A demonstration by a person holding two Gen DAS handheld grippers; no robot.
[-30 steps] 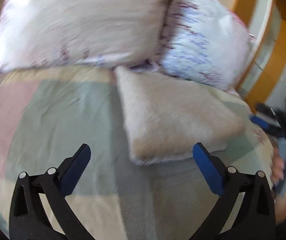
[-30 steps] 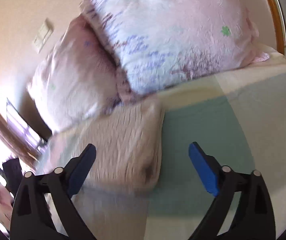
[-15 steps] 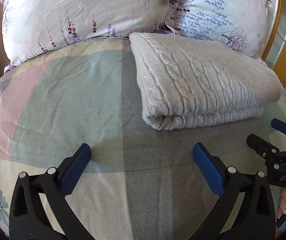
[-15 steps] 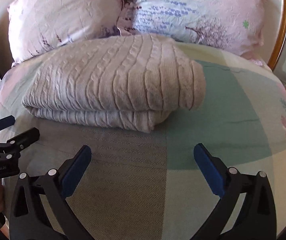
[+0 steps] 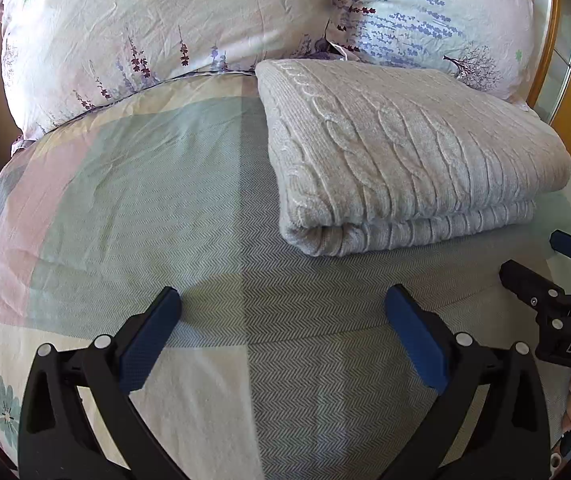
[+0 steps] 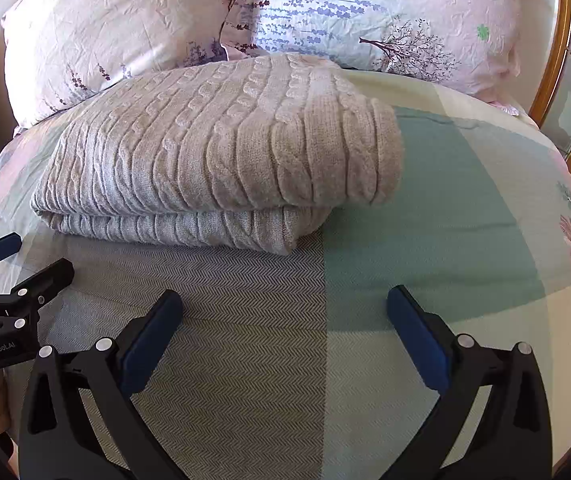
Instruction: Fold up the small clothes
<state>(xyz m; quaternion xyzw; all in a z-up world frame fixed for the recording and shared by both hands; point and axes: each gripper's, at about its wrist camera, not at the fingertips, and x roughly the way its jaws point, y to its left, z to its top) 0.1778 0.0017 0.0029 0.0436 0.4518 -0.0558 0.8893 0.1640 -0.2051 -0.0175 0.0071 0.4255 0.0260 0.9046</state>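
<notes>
A beige cable-knit sweater (image 5: 401, 152) lies folded in a thick rectangle on the bed, its rolled fold edge toward me; it also shows in the right wrist view (image 6: 221, 152). My left gripper (image 5: 283, 320) is open and empty, hovering over the bedspread in front of the sweater's left corner. My right gripper (image 6: 285, 320) is open and empty, in front of the sweater's right end. The right gripper shows at the right edge of the left wrist view (image 5: 565, 276), the left gripper at the left edge of the right wrist view (image 6: 13, 272).
The patchwork bedspread (image 5: 125, 208) covers the bed. Two floral pillows (image 5: 157, 32) (image 5: 437, 12) lean behind the sweater. A wooden bed frame (image 6: 561, 40) rises at the far right.
Both wrist views swung from a blurred sideways look to a steady frontal view of the folded sweater. Both grippers stayed open; since half a second ago almost nothing has moved.
</notes>
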